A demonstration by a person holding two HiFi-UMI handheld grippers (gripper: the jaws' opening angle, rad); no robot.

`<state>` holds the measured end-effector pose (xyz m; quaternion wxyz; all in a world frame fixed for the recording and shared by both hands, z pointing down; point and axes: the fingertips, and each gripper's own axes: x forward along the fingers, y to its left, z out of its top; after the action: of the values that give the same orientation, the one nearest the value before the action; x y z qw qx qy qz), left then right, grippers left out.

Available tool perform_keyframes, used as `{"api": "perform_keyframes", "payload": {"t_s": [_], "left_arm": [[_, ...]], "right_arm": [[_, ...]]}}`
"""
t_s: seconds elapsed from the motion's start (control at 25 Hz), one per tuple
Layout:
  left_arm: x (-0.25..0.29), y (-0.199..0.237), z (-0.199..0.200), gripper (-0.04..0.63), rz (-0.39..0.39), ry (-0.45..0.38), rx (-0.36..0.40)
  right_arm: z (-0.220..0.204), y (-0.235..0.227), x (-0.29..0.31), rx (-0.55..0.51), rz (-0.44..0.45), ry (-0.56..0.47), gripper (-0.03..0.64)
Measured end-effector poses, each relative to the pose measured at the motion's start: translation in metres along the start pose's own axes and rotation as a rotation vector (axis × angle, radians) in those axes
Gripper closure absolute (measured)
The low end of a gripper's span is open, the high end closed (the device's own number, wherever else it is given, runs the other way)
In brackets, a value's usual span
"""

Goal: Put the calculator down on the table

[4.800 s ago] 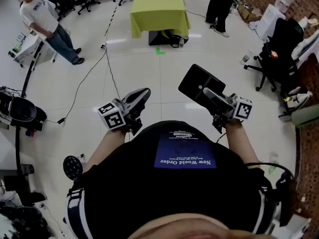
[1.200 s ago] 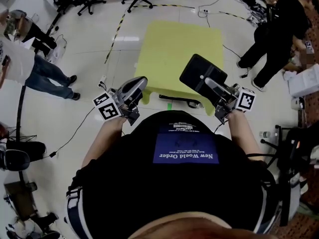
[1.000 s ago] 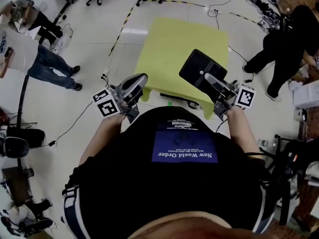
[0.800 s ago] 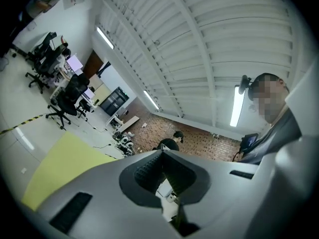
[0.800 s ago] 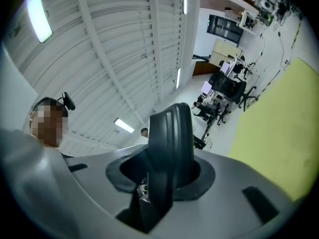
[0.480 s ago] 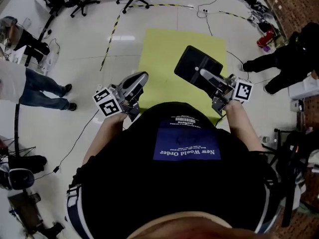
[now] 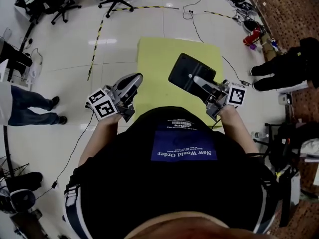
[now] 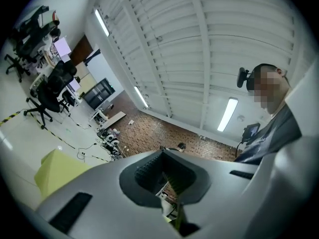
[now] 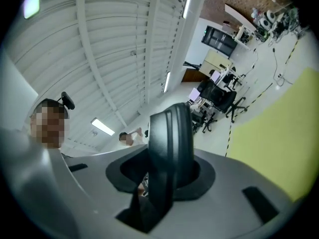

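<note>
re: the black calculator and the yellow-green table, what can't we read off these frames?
- Keys and display of the flat black calculator: head view shows only a plain dark face, right gripper view only its edge.
- Height of the calculator over the yellow-green table: the steep head view cannot tell.
- Table's near edge: head view, mostly hidden behind the person's torso.
</note>
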<state>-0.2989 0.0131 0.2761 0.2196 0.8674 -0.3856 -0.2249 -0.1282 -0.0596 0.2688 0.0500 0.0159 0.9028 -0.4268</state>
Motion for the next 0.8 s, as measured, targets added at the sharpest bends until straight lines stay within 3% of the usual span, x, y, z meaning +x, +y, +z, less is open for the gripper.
{"api": "perform_keyframes", "payload": {"t_s": [0.2, 0.36, 0.8], "left_arm": [[0.001, 0.017, 0.012, 0.589, 0.1, -0.031, 0.001], [-0.003, 0.009, 0.003, 0.589, 0.164, -0.056, -0.009], [-0.004, 0.002, 0.002, 0.589, 0.183, -0.064, 0.012]], "right_arm": [[0.03, -0.013, 0.025, 0.03, 0.071, 0.065, 0.5], [0.026, -0.014, 0.026, 0.03, 0.127, 0.108, 0.5], [0.025, -0.024, 0.022, 0.045, 0.132, 0.103, 0.5]]}}
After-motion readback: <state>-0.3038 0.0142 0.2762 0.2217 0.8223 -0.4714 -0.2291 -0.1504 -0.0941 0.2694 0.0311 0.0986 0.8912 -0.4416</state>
